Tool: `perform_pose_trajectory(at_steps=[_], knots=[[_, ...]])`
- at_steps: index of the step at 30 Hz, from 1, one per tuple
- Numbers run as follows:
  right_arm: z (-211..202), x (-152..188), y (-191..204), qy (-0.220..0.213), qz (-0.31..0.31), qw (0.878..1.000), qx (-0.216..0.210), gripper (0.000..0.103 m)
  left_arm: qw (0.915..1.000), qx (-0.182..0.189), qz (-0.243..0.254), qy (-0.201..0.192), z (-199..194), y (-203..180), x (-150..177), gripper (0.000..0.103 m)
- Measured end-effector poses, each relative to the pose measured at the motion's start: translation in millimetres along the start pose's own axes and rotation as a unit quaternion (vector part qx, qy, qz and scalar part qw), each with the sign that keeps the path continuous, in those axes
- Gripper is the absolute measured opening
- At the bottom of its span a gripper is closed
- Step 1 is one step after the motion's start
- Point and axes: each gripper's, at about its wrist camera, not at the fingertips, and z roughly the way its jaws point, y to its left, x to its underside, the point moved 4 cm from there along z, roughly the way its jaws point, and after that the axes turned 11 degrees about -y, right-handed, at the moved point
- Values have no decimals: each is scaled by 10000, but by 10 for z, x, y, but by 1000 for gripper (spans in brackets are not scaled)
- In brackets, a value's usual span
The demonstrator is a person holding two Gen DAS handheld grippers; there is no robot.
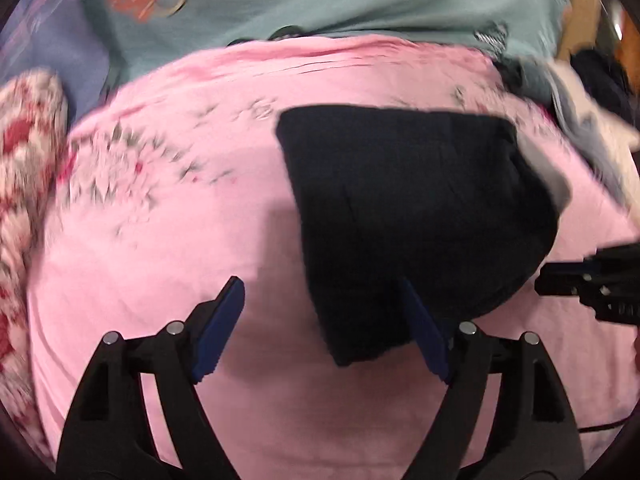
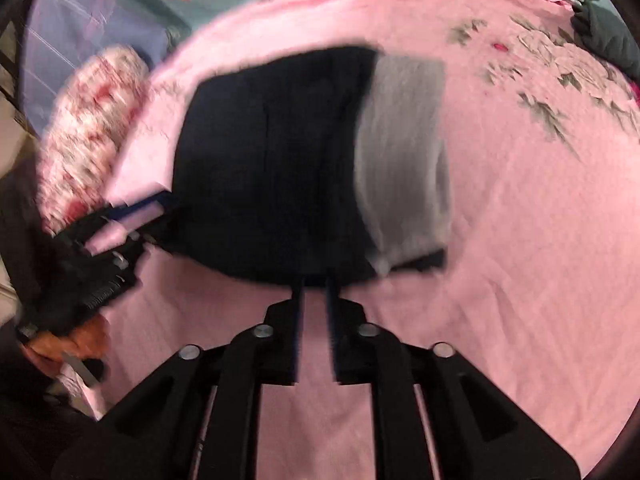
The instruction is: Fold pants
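Observation:
Folded dark navy pants (image 1: 400, 208) lie flat on a pink flowered bedsheet (image 1: 160, 260). A grey cloth (image 2: 404, 160) lies along their right side. My left gripper (image 1: 320, 280) is wide open just above the sheet. Its right pad is at the near left edge of the pants and its left pad is over bare sheet, gripping nothing. My right gripper (image 2: 315, 280) has its tips at the pants' (image 2: 272, 168) near edge. Its jaws stand a narrow gap apart with pink sheet showing between them. Each gripper also shows in the other's view: the right gripper (image 1: 580, 280) and the left gripper (image 2: 132, 216).
A teal blanket (image 1: 320, 0) with orange prints lies beyond the pink sheet. A red-and-white patterned cloth (image 1: 28, 160) sits at the left, with lilac fabric (image 2: 88, 28) behind it. Mixed dark and pale clothes (image 1: 592, 92) are piled at the far right.

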Motion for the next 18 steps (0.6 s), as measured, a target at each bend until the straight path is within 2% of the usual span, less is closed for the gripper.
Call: perform_pose_trajectory(at_steps=[1,4,8,10,12,14,15,16,18], knots=[[-41,12,-19,47,-39,9997,225,17,9998,3,-191,-24,-51,47,-40,79],[-417,-144,28,-641,228,9976,-145,18,9984,202,-415,-326,-222,0,-183,79],[-626,-478,47,-1309,374,9905,-198,18,9969,510,-31,-592,-200,-348,-282,79],[-561,-550,38,-1315,350,9905,-203,18,9981,428,94,-422,-47,-434,-238,79],[-366,-556,61,-1098,165,9938,-40,18,9994,349,74,-47,179,-418,-88,78],[-178,-412,-74,-750,32,9965,367,16,9992,225,319,-109,229,-394,38,80],[-156,-335,-145,-751,74,9965,347,13,9988,203,425,-136,195,-406,36,80],[-180,-284,-193,-789,200,9966,144,13,9988,186,443,-130,159,-406,13,79],[-284,-293,-220,-716,397,9966,8,14,9989,260,335,-220,42,-433,-107,78]])
